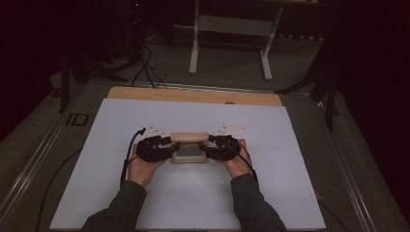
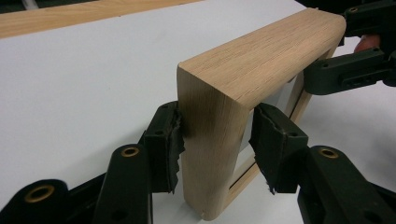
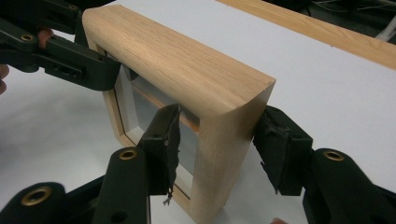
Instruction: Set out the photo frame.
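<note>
Both of my forearms, in dark sleeves, come up from six o'clock in the high view and bend inward, so my two hands face each other across a small pale oak box frame with rounded corners [image 1: 189, 147], which stands upright near the middle of the white sheet [image 1: 145, 121] covering the wooden table [image 1: 193, 95]. My left gripper [image 1: 167, 147] sits at nine o'clock of the frame and my right gripper [image 1: 212, 147] at three o'clock, each held level and pointing at the frame's end. In the left gripper view, the frame's near end post [image 2: 212, 154] stands between my black jaws: the torn foam pad at ten o'clock touches the wood, while the pad at two o'clock looks a hair off it, so I cannot tell that I am truly clamping. In the right gripper view the other end post [image 3: 224, 154] lies between the jaws, both pads against it, so that gripper is holding the frame. I can read no writing anywhere.
</note>
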